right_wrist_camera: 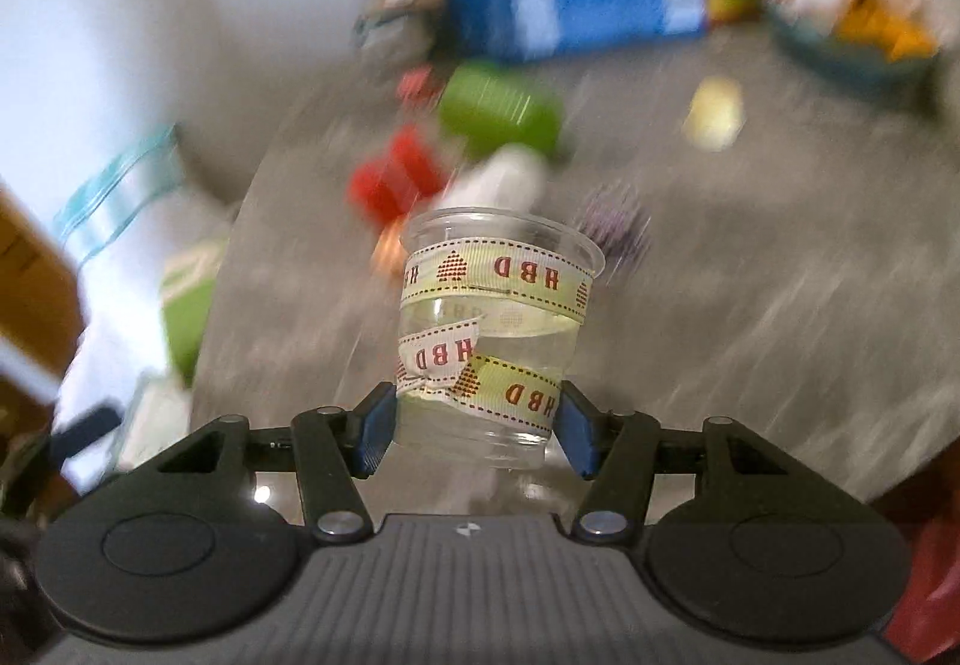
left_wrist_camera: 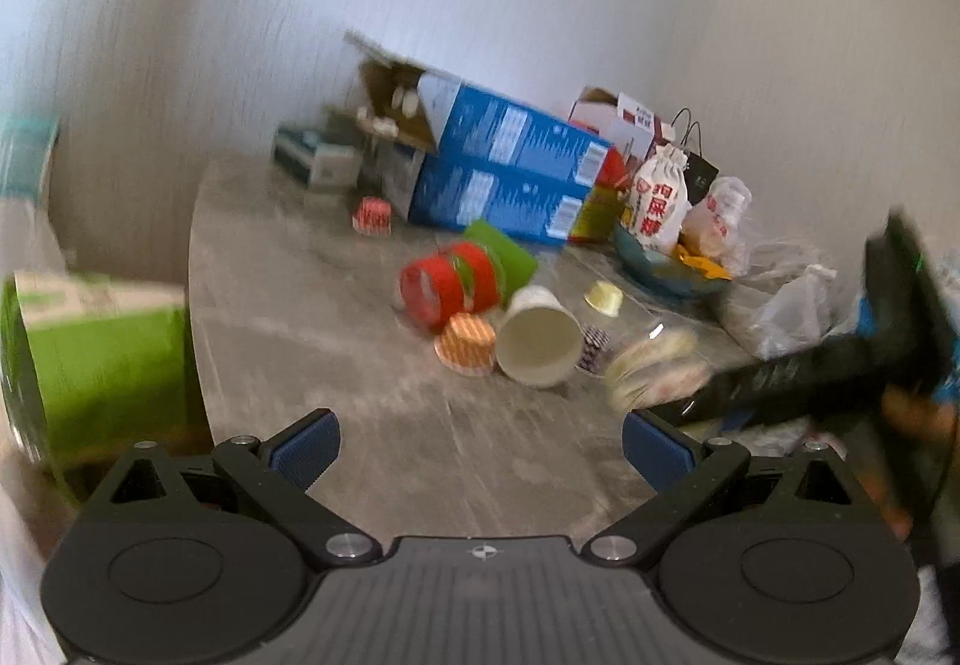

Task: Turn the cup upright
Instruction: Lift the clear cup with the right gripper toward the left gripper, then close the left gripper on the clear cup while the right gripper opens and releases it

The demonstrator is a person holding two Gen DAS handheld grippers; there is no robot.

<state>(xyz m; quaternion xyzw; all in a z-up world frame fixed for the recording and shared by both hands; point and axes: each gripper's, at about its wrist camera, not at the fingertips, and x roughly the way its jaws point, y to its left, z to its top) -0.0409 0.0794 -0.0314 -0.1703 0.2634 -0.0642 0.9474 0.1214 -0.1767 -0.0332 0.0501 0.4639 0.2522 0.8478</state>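
Cup (right_wrist_camera: pixel 492 329), clear plastic wound with HBD ribbon, is sitting mouth-up between your right gripper (right_wrist_camera: pixel 474 428) pads, which are pinching its base above the grey table (right_wrist_camera: pixel 780 245). Your left gripper (left_wrist_camera: pixel 480 446) is hanging with jaws spread wide, gripping nothing, facing a white paper cup (left_wrist_camera: pixel 537 335) lying tipped over on the table.

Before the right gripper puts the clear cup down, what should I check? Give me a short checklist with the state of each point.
1. Right gripper shut on clear cup: ok.
2. Blue pads sit near the cup's base: ok.
3. Cup mouth faces away from the camera; truly upright: cannot tell.
4. Bare table under the cup: cannot tell, blurred.
5. Left gripper open and holding nothing: ok.
6. White paper cup lies on its side: not ok.
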